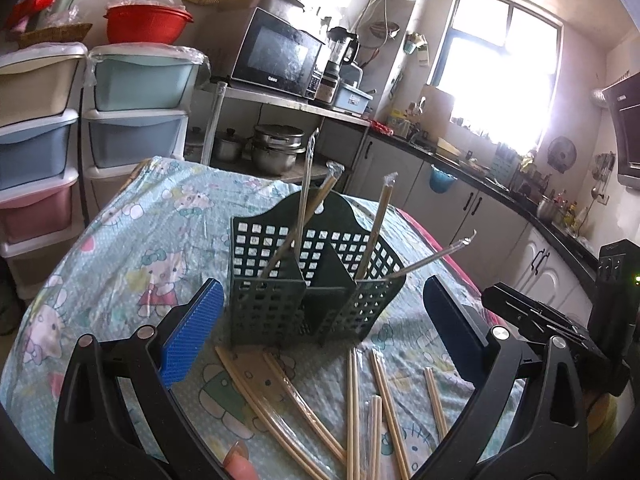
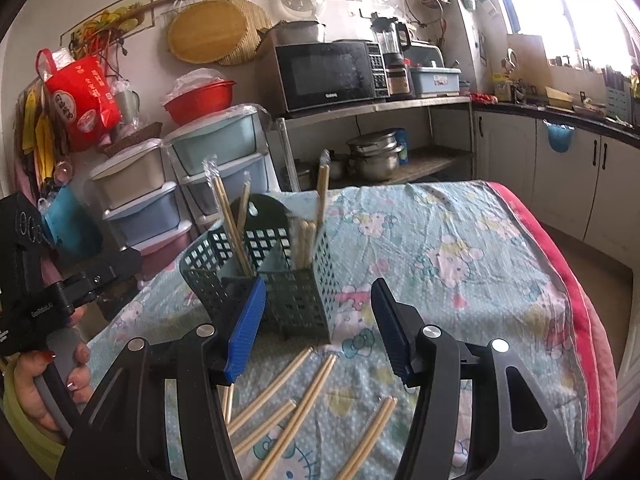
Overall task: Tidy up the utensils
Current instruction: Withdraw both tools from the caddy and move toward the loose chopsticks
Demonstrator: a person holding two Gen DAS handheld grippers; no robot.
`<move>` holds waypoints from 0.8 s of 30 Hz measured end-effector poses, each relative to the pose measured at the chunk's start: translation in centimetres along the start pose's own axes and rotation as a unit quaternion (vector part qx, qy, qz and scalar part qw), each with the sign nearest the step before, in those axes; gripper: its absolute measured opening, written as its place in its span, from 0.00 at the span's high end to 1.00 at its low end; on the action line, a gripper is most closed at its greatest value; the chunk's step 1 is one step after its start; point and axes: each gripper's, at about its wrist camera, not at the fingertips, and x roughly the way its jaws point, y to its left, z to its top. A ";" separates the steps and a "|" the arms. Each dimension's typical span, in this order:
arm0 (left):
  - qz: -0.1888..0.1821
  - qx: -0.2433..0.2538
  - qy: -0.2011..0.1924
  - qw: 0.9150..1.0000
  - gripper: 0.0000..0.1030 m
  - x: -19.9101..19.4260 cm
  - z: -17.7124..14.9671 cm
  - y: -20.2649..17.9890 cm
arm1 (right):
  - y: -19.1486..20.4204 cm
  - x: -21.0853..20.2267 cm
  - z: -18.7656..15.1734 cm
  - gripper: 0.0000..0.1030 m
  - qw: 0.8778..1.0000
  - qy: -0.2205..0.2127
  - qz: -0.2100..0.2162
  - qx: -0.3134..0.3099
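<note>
So the dark green utensil caddy [image 1: 312, 280] sits upright near the middle of the worktop [image 1: 120, 240], which has a light blue cartoon-cat cloth over it. It's split into compartments by inner dividers, and wrapped chopsticks [image 1: 376, 224] stand tilted in a few of them, some leaning out toward 1 or 2 o'clock. Just in front of the caddy, at 6 o'clock, a bunch of loose chopsticks [image 1: 356, 408] lie scattered flat on the cloth, some in clear sleeves.

The left gripper [image 1: 320, 332] has its fingers spread wide with nothing in them; in its own camera the caddy shows between the blue pads but isn't touched. The right gripper [image 2: 320, 328] has its fingers about half apart, also empty, above the loose sticks, with the caddy just ahead at 11 o'clock. In the right wrist view a hand [image 2: 48, 384] grips the other tool's handle at 8 o'clock.

Behind it all: stacked pastel drawers [image 1: 132, 116] at 10 o'clock and a microwave [image 1: 276, 56] at 12.
</note>
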 end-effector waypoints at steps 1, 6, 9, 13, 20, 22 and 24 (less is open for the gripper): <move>0.000 0.000 0.002 1.000 0.10 0.1 -0.1 -0.1 | -0.2 0.0 -0.2 0.49 1.000 0.003 -0.001 0.003; -0.004 0.004 0.017 1.000 0.10 0.7 -0.9 -0.4 | -0.9 0.0 -0.8 0.49 1.000 0.013 -0.007 0.011; -0.009 0.009 0.027 1.000 0.11 1.1 -1.3 -0.7 | -1.1 0.0 -1.1 0.49 1.000 0.018 -0.007 0.013; -0.015 0.014 0.046 0.999 0.11 1.9 -2.1 -1.2 | -1.4 0.0 -1.5 0.49 1.000 0.023 -0.010 0.015; -0.034 0.022 0.091 0.995 0.23 3.7 -3.7 -1.8 | -1.8 0.2 -2.2 0.49 0.999 0.034 -0.015 0.016; -0.038 0.026 0.103 0.994 0.29 4.3 -4.1 -2.0 | -2.0 0.2 -2.5 0.49 0.999 0.037 -0.016 0.017; -0.040 0.030 0.114 0.992 0.35 4.8 -4.5 -2.2 | -2.2 0.3 -2.6 0.50 0.999 0.041 -0.017 0.018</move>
